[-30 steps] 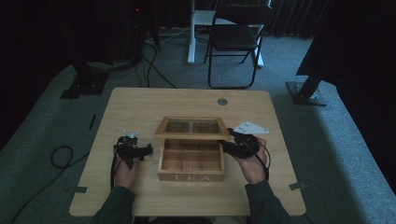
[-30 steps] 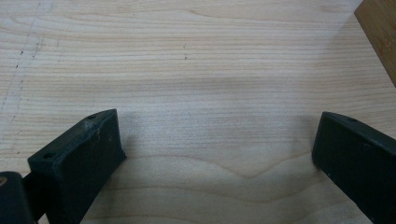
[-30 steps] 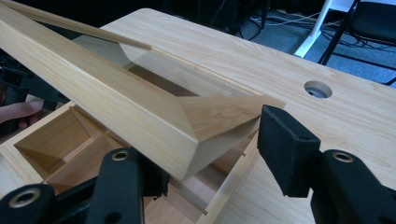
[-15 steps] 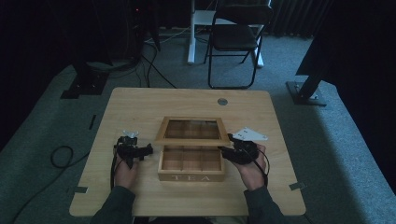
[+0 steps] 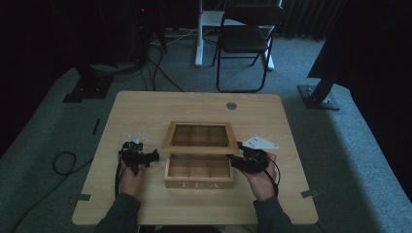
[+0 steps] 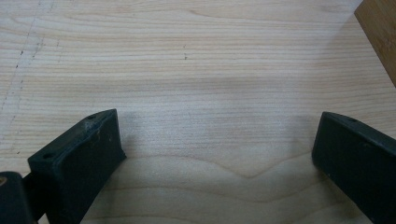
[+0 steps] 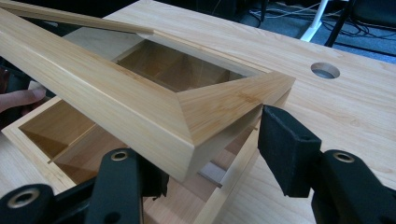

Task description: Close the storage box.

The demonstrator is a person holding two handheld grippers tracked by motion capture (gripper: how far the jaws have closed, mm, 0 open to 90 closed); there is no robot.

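Right gripper (image 7: 205,154) is clamping the corner of the tea box lid (image 7: 140,102) and holding it half open

The tea box (image 5: 199,171) is sitting near the front middle of the table (image 5: 145,107), with its glass-paned lid tilting up over the compartments, and the right gripper's jaws are pinching the lid's right front corner. The left gripper (image 6: 219,154) is resting over bare wood just left of the box, its jaws standing wide apart with nothing between them.

the right tongs (image 5: 235,159) have swung the lid (image 5: 199,137) lower, apparently towards the box (image 5: 198,183).
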